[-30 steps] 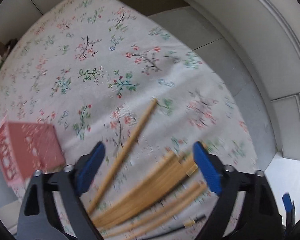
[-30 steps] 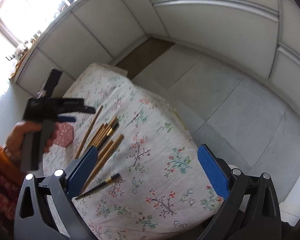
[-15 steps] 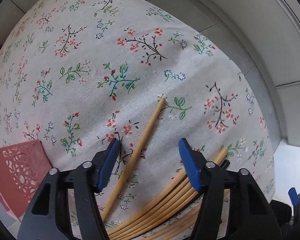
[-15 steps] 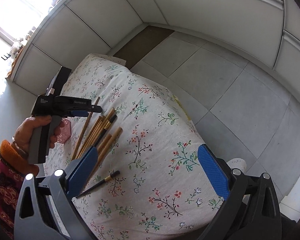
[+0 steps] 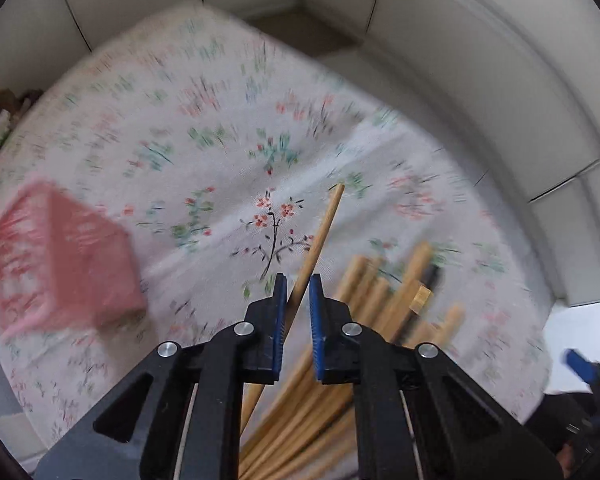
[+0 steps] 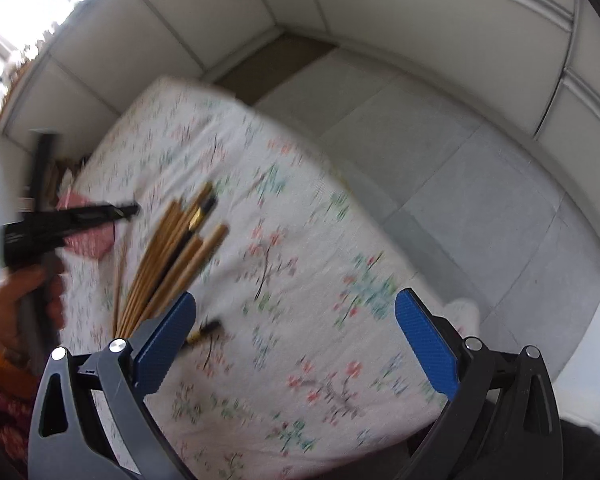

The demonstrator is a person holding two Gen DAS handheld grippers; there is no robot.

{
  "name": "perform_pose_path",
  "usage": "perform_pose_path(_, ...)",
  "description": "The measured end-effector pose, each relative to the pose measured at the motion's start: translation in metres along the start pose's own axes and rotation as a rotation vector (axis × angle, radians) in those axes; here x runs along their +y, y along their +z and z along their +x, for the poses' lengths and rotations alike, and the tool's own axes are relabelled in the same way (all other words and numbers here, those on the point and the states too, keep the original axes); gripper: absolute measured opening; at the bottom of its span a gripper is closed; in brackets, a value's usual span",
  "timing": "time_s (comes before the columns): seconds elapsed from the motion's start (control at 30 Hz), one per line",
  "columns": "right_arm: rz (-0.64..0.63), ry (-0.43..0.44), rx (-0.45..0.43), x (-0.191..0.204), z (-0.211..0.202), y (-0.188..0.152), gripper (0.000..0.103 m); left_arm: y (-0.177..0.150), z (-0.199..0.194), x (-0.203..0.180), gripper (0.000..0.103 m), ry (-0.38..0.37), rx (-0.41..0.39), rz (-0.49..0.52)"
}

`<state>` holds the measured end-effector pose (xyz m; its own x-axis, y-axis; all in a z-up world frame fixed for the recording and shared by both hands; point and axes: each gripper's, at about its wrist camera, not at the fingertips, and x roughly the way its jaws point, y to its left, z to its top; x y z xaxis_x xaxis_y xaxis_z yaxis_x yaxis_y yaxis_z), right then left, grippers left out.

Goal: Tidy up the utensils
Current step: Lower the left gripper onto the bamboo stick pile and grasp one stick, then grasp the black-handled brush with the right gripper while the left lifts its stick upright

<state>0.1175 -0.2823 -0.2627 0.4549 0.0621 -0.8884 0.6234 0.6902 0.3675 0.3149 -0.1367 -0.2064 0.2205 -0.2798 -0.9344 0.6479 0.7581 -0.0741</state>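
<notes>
Now my left gripper [image 5: 297,292] is closing its jaws on a single bamboo chopstick [image 5: 320,232], which runs between the pads with its long axis pointing up and away past them. I take the pink basket [image 5: 59,264] as landmark: the chopstick lies to its right, the loose chopstick bundle [image 5: 384,300] farther right again. My left hand is nearer the basket. My right gripper [image 6: 295,340] hangs spread wide, grasping nothing.

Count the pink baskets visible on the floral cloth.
1. The pink basket sits at the cloth's left side in the left wrist view, apart from the chopstick pile; the right wrist view shows it partly behind the left gripper.
</notes>
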Motion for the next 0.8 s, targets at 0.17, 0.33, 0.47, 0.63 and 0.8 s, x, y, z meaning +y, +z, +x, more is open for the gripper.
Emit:
perform_pose_path(0.17,0.121,0.029,0.216,0.032,0.04,-0.011,0.08,-0.048,-0.101,0.005,0.007,-0.056,-0.246,-0.012)
perform_pose_path(0.33,0.221,-0.056,0.276,0.053,0.064,-0.018,0.076,-0.076,-0.175,0.018,0.006,-0.074,-0.467,-0.057)
perform_pose_path(0.47,0.304,-0.121,0.268,0.06,0.07,-0.019,0.075,-0.092,-0.215,0.022,0.005,-0.078,-0.615,-0.059)
perform_pose_path(0.63,0.385,-0.252,0.236,0.076,0.076,-0.015,0.07,-0.108,-0.255,0.023,0.005,-0.099,-0.736,-0.072)
perform_pose_path(0.8,0.335,-0.353,0.143,0.096,0.074,-0.019,0.022,-0.12,-0.27,0.024,0.005,-0.089,-0.793,-0.086)
